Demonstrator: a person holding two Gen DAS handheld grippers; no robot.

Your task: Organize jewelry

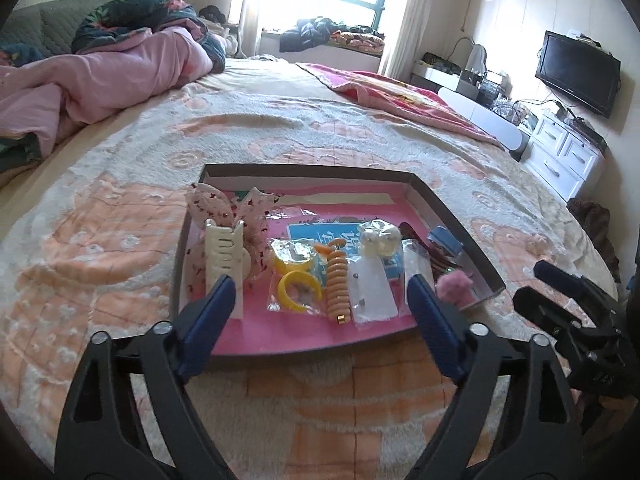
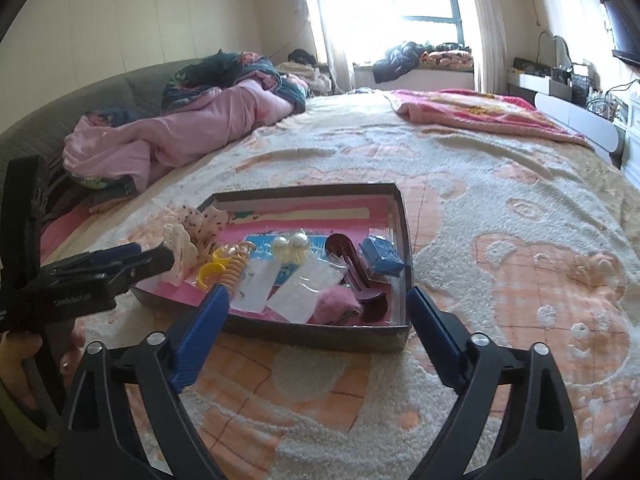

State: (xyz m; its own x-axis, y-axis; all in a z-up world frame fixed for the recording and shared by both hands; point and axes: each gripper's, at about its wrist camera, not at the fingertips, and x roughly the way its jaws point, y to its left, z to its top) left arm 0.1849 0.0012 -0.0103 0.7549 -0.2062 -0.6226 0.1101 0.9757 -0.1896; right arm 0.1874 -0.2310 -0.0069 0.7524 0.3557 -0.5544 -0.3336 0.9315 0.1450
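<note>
Resting on a fuzzy peach-and-cream bed blanket (image 1: 120,208): shallow grey cardboard tray (image 1: 448,216) at frame center, keeping yellow plastic rings (image 1: 298,286), an orange spiral hair tie (image 1: 338,280) and pearl earrings (image 2: 290,250) together. Hovering just before it, fingers spread wide, holding nothing, likely getting ready to sort: left gripper (image 1: 320,300), right gripper (image 2: 318,312).
</note>
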